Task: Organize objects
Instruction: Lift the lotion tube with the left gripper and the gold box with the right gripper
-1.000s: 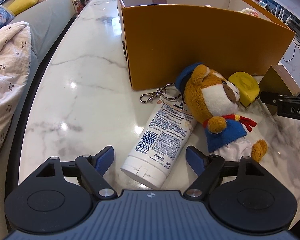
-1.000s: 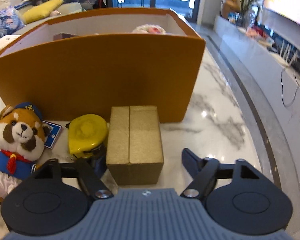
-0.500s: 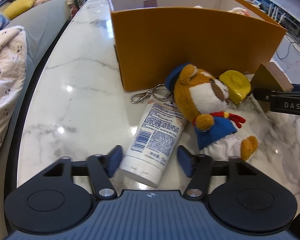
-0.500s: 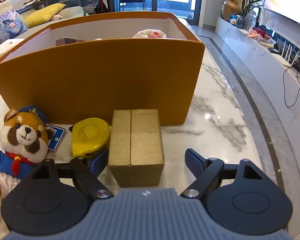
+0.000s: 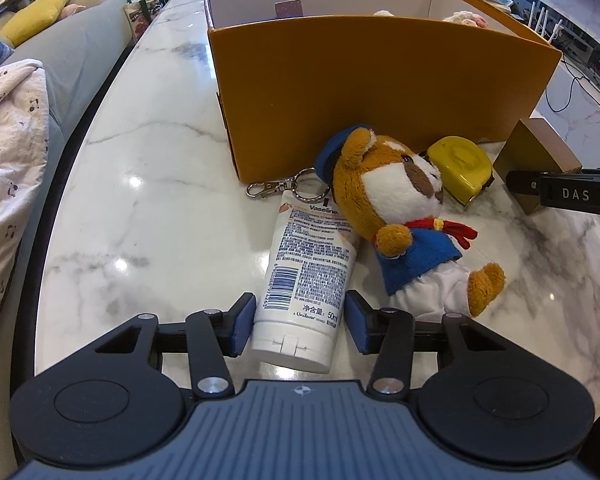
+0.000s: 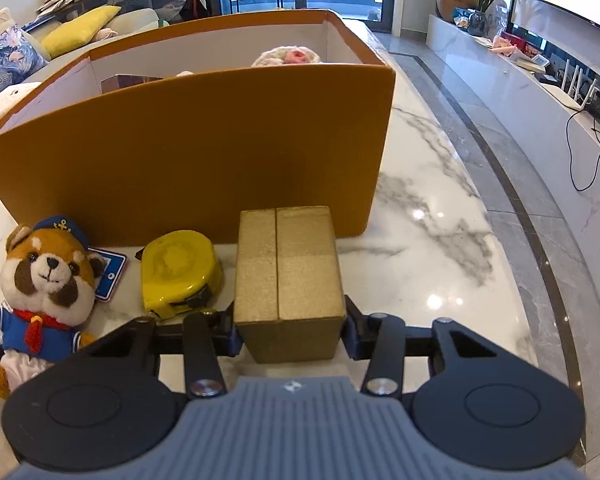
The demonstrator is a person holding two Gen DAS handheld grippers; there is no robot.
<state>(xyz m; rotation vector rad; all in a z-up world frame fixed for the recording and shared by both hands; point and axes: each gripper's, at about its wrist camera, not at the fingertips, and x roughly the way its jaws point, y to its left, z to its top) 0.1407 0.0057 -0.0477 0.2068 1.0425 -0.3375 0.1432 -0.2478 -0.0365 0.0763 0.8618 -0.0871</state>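
Note:
My left gripper is shut on the cap end of a white Vaseline tube lying on the marble table. A plush bear in a blue sailor suit lies right of the tube, with a key ring behind it. My right gripper is shut on a gold box; the box also shows in the left wrist view. A yellow tape measure sits left of the box. The orange storage box stands just behind, holding a few items.
A grey sofa with a yellow cushion and a white blanket runs along the table's left edge. A blue card lies between bear and tape measure. The table's right edge drops to a grey floor.
Both grippers closed: the left pads came in onto the Vaseline tube, the right pads onto the gold box. Both cameras also moved slightly forward.

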